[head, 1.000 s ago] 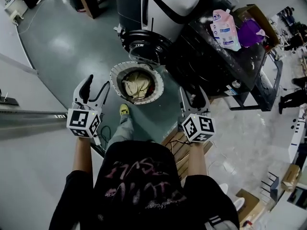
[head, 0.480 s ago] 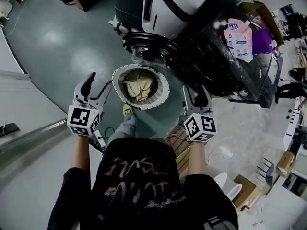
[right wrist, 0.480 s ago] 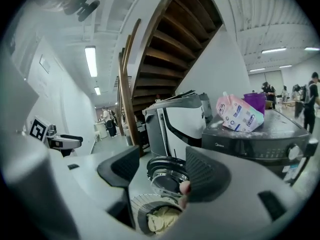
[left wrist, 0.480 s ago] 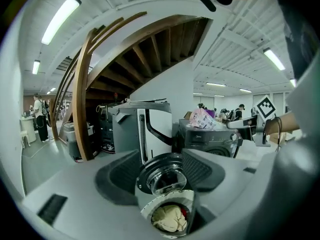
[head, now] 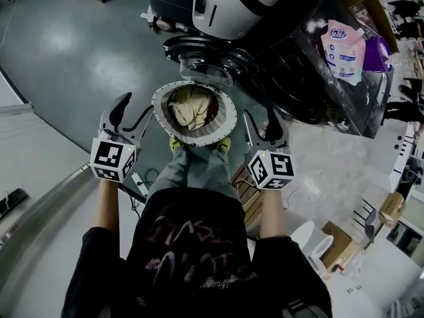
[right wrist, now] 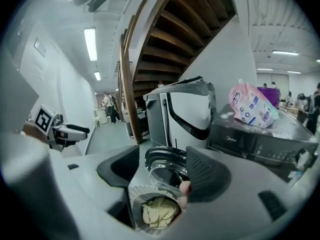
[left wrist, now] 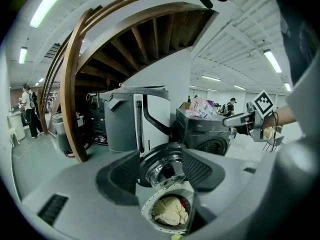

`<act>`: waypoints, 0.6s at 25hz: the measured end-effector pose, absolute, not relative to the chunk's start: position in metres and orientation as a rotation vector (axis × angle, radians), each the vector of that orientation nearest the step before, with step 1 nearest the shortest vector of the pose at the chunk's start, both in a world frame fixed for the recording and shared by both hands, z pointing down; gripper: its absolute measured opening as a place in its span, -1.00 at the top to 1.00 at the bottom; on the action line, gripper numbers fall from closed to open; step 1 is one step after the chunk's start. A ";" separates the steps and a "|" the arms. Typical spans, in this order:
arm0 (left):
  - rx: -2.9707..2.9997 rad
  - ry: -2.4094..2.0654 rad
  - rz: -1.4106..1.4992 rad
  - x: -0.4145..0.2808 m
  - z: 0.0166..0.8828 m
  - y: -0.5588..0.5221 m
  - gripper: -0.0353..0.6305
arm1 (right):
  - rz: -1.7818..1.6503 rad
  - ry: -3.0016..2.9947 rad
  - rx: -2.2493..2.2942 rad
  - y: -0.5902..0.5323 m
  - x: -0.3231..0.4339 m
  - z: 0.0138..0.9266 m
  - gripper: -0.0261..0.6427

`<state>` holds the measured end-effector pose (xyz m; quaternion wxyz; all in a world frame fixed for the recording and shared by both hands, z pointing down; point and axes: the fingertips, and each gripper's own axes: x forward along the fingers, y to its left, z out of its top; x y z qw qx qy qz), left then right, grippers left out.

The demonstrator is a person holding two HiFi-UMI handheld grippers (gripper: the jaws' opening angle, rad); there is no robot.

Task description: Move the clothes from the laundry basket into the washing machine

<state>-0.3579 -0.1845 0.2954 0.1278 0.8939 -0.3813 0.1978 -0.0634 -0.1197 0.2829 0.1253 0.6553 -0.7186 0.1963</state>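
A round white perforated laundry basket stands on the floor in front of me, holding cream clothes and a bit of red cloth. Just beyond it is the washing machine with its round glass door swung open. My left gripper hangs left of the basket rim, open and empty. My right gripper hangs right of the rim, also open and empty. The left gripper view shows basket, clothes and door between open jaws. The right gripper view shows the same clothes.
A dark front-loading machine stands at the right, with a pink-and-white detergent bag and a purple bag on top. My yellow shoes touch the basket's near side. A wooden staircase rises at the left. People stand far off.
I have stepped closer to the basket. Both grippers moved forward and down and now flank its rim. Their jaws kept the same opening.
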 end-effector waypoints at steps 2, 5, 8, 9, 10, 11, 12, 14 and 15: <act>2.594 -1.092 0.605 -0.350 0.306 -0.185 0.08 | 0.547 -2.093 1.826 -0.125 -0.066 0.297 0.04; 2.589 -1.071 0.669 -0.340 0.322 -0.185 0.08 | 0.530 -2.120 1.699 -0.132 -0.072 0.317 0.04; 2.596 -1.080 0.750 -0.333 0.337 -0.187 0.08 | 0.526 -2.153 1.576 -0.137 -0.077 0.340 0.04; 2.604 -1.078 0.777 -0.330 0.342 -0.188 0.08 | 0.528 -2.163 1.536 -0.139 -0.078 0.349 0.03; 2.611 -1.071 0.805 -0.326 0.347 -0.190 0.08 | 0.536 -2.174 1.497 -0.140 -0.079 0.359 0.03; 2.617 -1.060 0.839 -0.322 0.354 -0.191 0.08 | 0.549 -2.183 1.457 -0.141 -0.080 0.369 0.01; 2.620 -1.046 0.878 -0.319 0.361 -0.190 0.08 | 0.562 -2.189 1.416 -0.141 -0.081 0.379 0.00; 2.628 -1.009 0.956 -0.314 0.374 -0.185 0.08 | 0.575 -2.192 1.342 -0.138 -0.083 0.397 0.00; 2.633 -0.988 0.991 -0.311 0.380 -0.183 0.08 | 0.576 -2.192 1.312 -0.137 -0.084 0.405 0.00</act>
